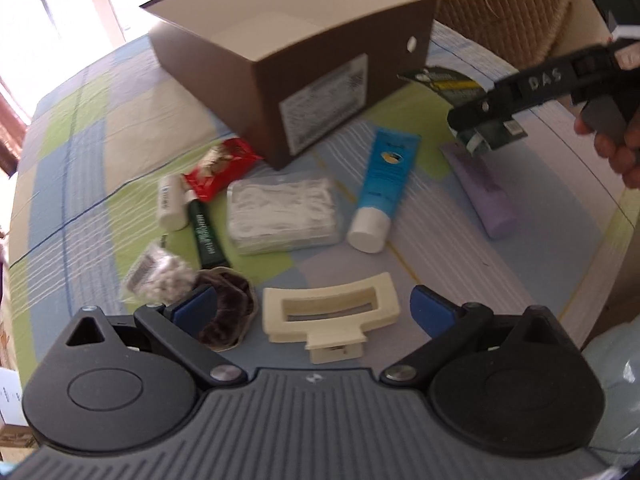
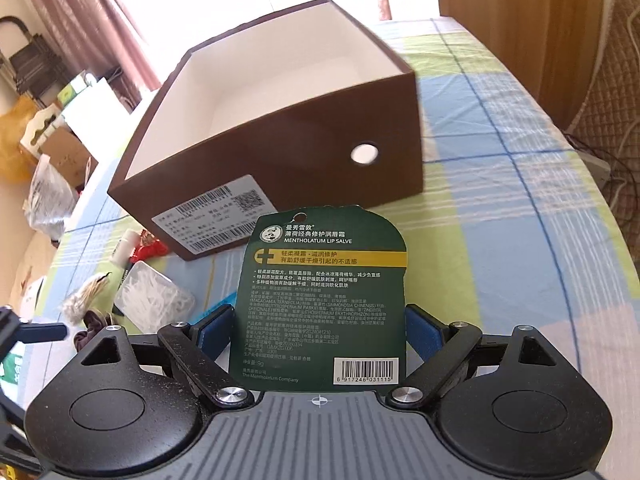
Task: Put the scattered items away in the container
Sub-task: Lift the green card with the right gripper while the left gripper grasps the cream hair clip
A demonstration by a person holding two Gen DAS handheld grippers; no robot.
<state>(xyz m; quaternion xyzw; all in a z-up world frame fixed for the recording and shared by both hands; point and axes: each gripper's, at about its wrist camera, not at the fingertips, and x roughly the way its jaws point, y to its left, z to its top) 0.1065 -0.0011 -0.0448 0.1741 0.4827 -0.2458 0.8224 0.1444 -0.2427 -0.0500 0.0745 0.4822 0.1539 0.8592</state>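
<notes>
A brown box (image 1: pixel 320 76) with a white inside stands open at the back of the checked cloth; it also fills the right wrist view as the box (image 2: pixel 280 168). My right gripper (image 2: pixel 318 326) is shut on a green lip salve card (image 2: pixel 324 292), held in the air in front of the box. From the left wrist view that gripper (image 1: pixel 476 140) hovers at the right with the card (image 1: pixel 444 82). My left gripper (image 1: pixel 316 308) is open, low over a cream hair claw (image 1: pixel 330 316). A dark scrunchie (image 1: pixel 226 312) lies by its left finger.
Scattered on the cloth are a blue tube (image 1: pixel 384 188), a purple tube (image 1: pixel 484 192), a clear box of floss picks (image 1: pixel 284 210), a red packet (image 1: pixel 222 168), a small white bottle (image 1: pixel 170 202), a green tube (image 1: pixel 208 236) and a bag of beads (image 1: pixel 160 276). A woven chair (image 1: pixel 504 12) stands behind.
</notes>
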